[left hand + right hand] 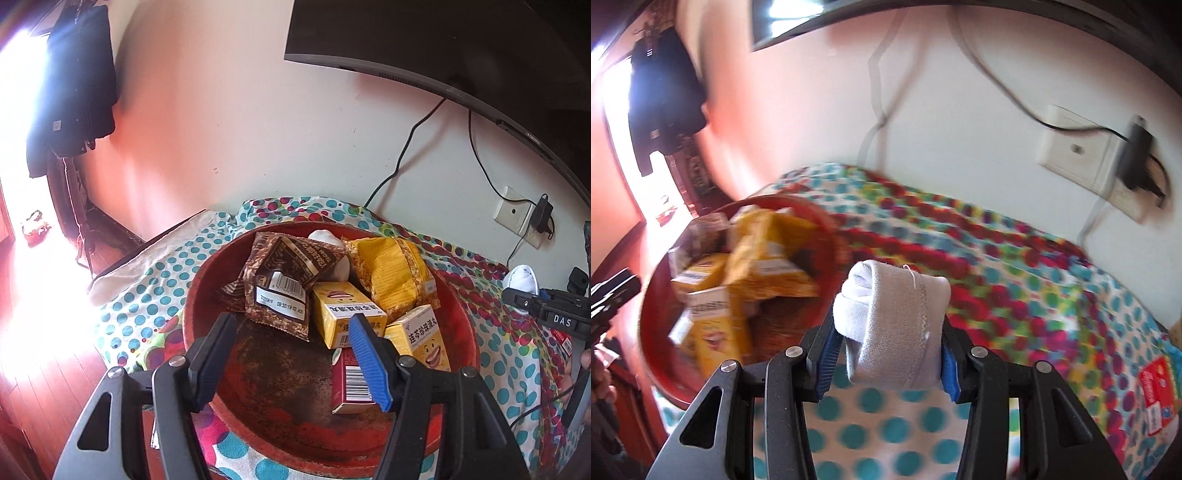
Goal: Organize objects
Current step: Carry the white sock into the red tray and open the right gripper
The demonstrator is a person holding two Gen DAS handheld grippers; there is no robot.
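A red round basin (192, 295) stands on the dotted cloth. It holds a brown snack packet (284, 280), a yellow packet (391, 273), two yellow boxes (343, 314), a red box (351, 384) and a white bundle (325, 238). My left gripper (291, 321) hovers open over the basin's near side, nothing between its fingers. My right gripper (889, 332) is shut on a rolled white sock (897, 295), lifted above the cloth to the right of the basin (646, 306). In the left wrist view that sock (521, 277) and the right gripper (546, 306) show at the far right edge.
The polka-dot cloth (1015, 280) covers a table against the wall. A red packet (1156, 391) lies on it at the right. A wall socket with a black charger (1134, 155) and cables sits behind. A dark screen (443, 37) hangs above; dark clothes (74, 92) hang at left.
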